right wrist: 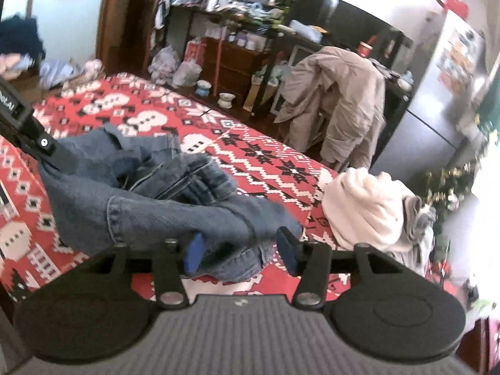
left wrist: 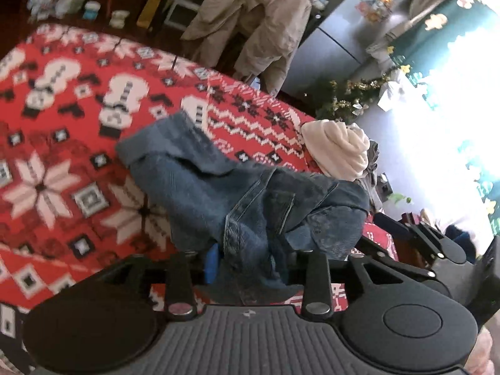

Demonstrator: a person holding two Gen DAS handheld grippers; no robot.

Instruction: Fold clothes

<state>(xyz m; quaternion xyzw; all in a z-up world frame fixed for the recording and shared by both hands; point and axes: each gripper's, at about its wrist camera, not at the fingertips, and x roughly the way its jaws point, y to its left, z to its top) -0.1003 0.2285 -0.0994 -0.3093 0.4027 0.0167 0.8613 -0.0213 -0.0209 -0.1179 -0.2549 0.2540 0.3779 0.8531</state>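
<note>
In your left wrist view, the jeans [left wrist: 237,193] lie bunched on the red snowflake-and-snowman tablecloth [left wrist: 62,156], and they are the landmark for everything else. Your left gripper [left wrist: 250,262] is buried in their near edge: denim fills the space between the fingers, and only a sliver of one blue pad [left wrist: 212,261] shows at the left. The fingers are pinched onto the jeans fabric. A cuffed leg end points away from you toward the snowmen in the pattern. Just beyond the jeans to the right sits a cream garment [left wrist: 337,150] in a rolled heap at the table edge, with grey cloth [left wrist: 373,162] tucked behind it. Right of the jeans, low in the frame, you can see the black body of your right gripper [left wrist: 437,243]. Far behind the jeans a beige coat [left wrist: 256,25] hangs over a chair.

In your right wrist view, the jeans [right wrist: 150,200] spread from the middle to the left. Your right gripper [right wrist: 240,250] has its blue pads [right wrist: 193,251] standing apart, with a fold of denim lying loosely between them; the jaws are spread, not clamping. At the left end of the jeans the left gripper [right wrist: 47,153] grips the cloth. The cream garment [right wrist: 365,209] rests right of the jeans, and the beige coat [right wrist: 337,93] hangs well behind them.
</note>
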